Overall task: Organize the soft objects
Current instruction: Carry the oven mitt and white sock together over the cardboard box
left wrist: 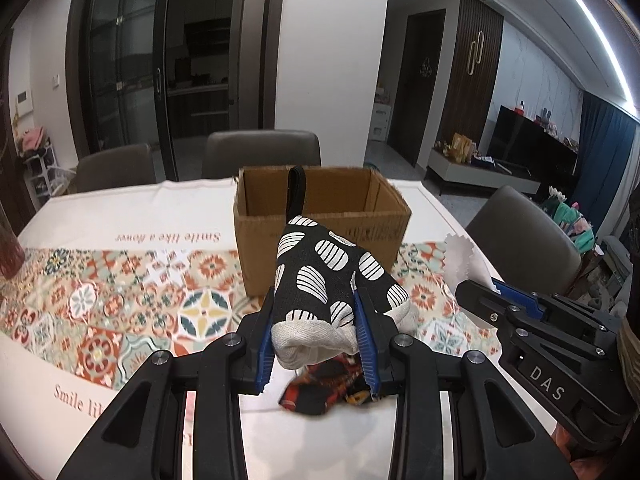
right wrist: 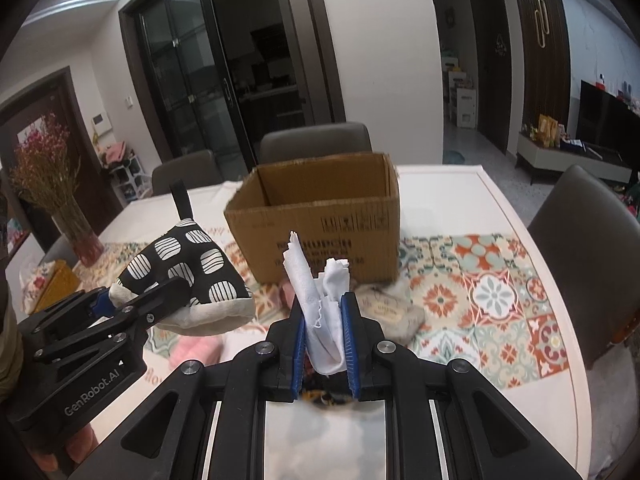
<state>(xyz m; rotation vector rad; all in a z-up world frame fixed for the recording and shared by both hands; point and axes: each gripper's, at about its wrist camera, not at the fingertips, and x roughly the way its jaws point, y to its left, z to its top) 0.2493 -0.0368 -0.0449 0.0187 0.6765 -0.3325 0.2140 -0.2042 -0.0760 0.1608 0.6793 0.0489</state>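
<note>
My left gripper [left wrist: 316, 344] is shut on a black oven mitt with white striped spots [left wrist: 332, 276] and holds it above the table, in front of an open cardboard box [left wrist: 320, 216]. The mitt also shows in the right wrist view [right wrist: 188, 272]. My right gripper [right wrist: 324, 344] is shut on a crumpled white cloth [right wrist: 320, 312], also held up in front of the box [right wrist: 320, 224]. The cloth shows at the right of the left wrist view [left wrist: 464, 260].
A red and black patterned fabric [left wrist: 324, 388] lies under my left gripper. A beige pouch [right wrist: 396, 312] and pink soft items [right wrist: 196, 352] lie on the patterned tablecloth [right wrist: 500, 300]. A vase of dried flowers [right wrist: 60, 196] stands at the left. Chairs surround the table.
</note>
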